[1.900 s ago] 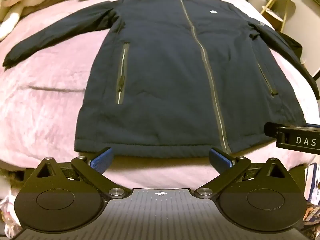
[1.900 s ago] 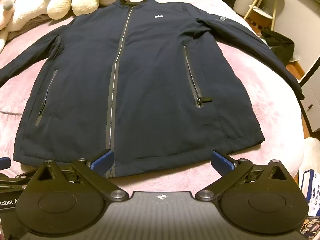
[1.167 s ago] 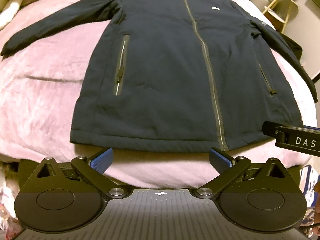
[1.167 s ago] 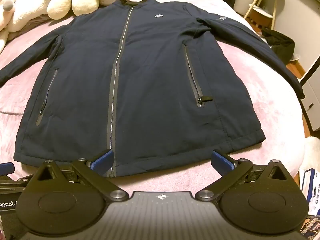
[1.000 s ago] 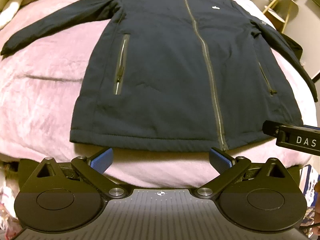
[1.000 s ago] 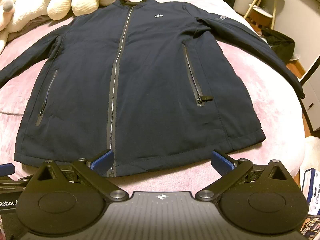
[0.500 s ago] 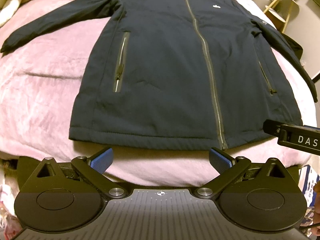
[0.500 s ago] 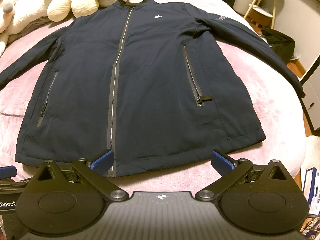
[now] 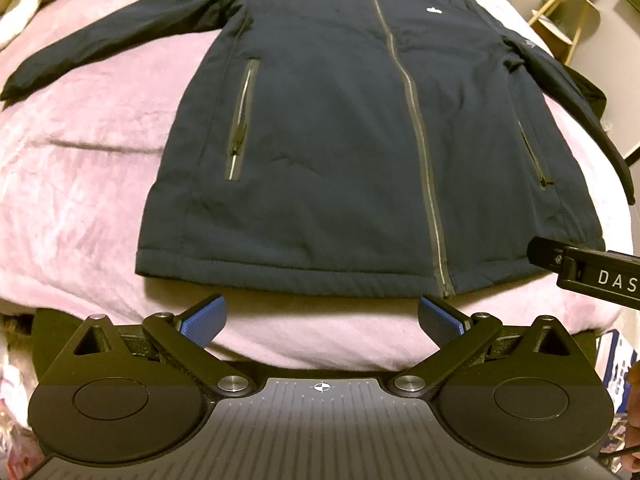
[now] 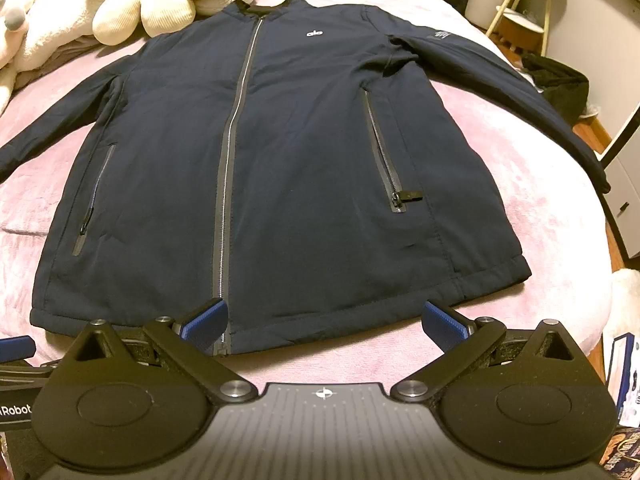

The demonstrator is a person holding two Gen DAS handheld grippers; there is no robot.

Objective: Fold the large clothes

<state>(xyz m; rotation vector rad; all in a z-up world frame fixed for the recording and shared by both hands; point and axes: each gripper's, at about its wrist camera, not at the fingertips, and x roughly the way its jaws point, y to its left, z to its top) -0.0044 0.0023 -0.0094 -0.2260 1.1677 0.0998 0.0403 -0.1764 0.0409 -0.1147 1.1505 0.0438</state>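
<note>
Left wrist view: the left tool (image 9: 319,317), fingers wide apart and empty, has risen slightly, so the jacket (image 9: 360,128) fills the centre, flat on the bed (image 9: 80,184). Right wrist view: the right tool (image 10: 324,320), also apart, hovers unchanged over the hem (image 10: 340,320) at lower centre. Folding has not begun.

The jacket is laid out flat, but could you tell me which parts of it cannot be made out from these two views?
- The jacket collar: cut off by the top edge in the left wrist view.
- Hem at the zip's foot: hidden behind the right gripper finger in the right wrist view.
- Left cuff: cut off by the left edge in the right wrist view.
- Sleeve badge: too small to read.
- The jacket's back: against the pink blanket, unseen.
</note>
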